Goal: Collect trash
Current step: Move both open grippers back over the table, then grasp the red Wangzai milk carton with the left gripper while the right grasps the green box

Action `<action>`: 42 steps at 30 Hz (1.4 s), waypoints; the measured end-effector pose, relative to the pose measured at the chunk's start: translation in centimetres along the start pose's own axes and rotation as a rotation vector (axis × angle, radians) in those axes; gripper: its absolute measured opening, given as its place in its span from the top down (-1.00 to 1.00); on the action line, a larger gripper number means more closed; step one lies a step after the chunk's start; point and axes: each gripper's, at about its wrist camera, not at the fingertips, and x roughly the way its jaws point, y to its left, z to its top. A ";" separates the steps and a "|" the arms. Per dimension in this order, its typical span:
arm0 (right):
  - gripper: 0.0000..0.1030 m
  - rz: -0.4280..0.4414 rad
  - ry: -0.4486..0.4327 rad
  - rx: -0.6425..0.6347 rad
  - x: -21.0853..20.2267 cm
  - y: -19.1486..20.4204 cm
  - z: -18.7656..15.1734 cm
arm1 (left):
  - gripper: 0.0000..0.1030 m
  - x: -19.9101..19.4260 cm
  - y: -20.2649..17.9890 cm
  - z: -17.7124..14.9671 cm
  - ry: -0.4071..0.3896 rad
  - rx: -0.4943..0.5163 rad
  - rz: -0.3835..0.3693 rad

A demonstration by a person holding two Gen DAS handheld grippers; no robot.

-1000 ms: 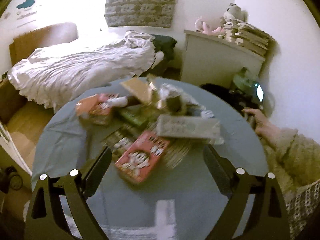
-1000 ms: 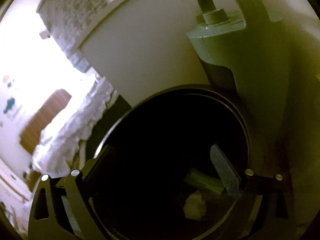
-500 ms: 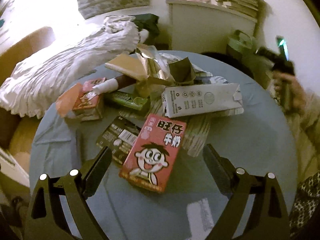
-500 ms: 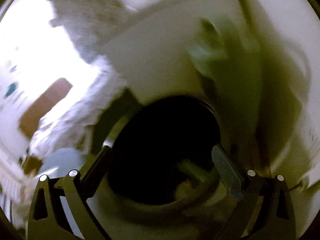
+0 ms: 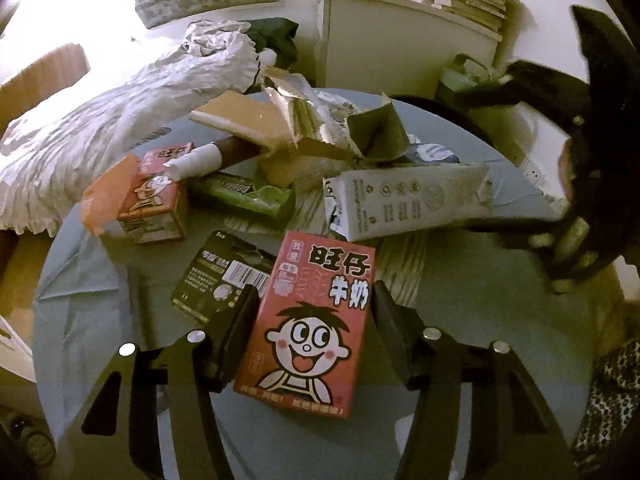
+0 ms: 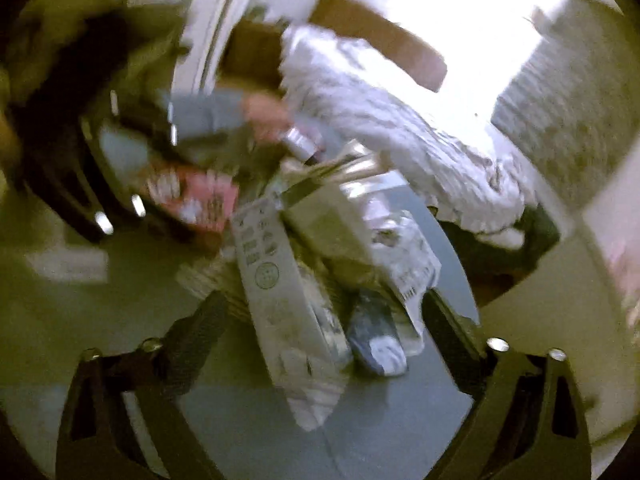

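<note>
A pile of trash lies on a round blue-grey table [image 5: 472, 320]. In the left wrist view my left gripper [image 5: 314, 308] has its fingers on both sides of a red milk carton [image 5: 312, 332] with a cartoon face, jaws touching or nearly touching its sides. Behind it lie a white flattened carton [image 5: 404, 204], a black packet [image 5: 216, 280], a green packet [image 5: 244, 196] and a smaller red carton [image 5: 156, 196]. My right gripper [image 6: 320, 316] is open and empty over the white carton [image 6: 280, 292]; it shows at the right of the left wrist view [image 5: 580, 184].
A bed with a white duvet [image 5: 100, 120] stands behind the table. A white cabinet [image 5: 400, 40] with stacked books is at the back right. A dark bin [image 5: 436, 108] sits behind the table by the cabinet. The right wrist view is motion-blurred.
My left gripper moved forward and closed in around the red milk carton. My right gripper swung away from the dark bin and now points at the trash pile on the table.
</note>
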 end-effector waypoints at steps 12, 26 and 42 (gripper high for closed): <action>0.86 0.211 -0.055 0.314 -1.4 -4.2 -0.5 | -0.08 -4.2 1.2 -0.2 -0.123 -0.119 -0.048; -0.30 0.379 0.028 0.398 2.8 -4.2 0.6 | -0.08 -4.9 0.2 0.3 -0.124 -0.156 -0.066; 0.03 0.569 -0.637 1.037 -7.3 -16.5 -12.1 | -0.08 -6.7 -2.3 6.7 -0.261 -0.112 -0.112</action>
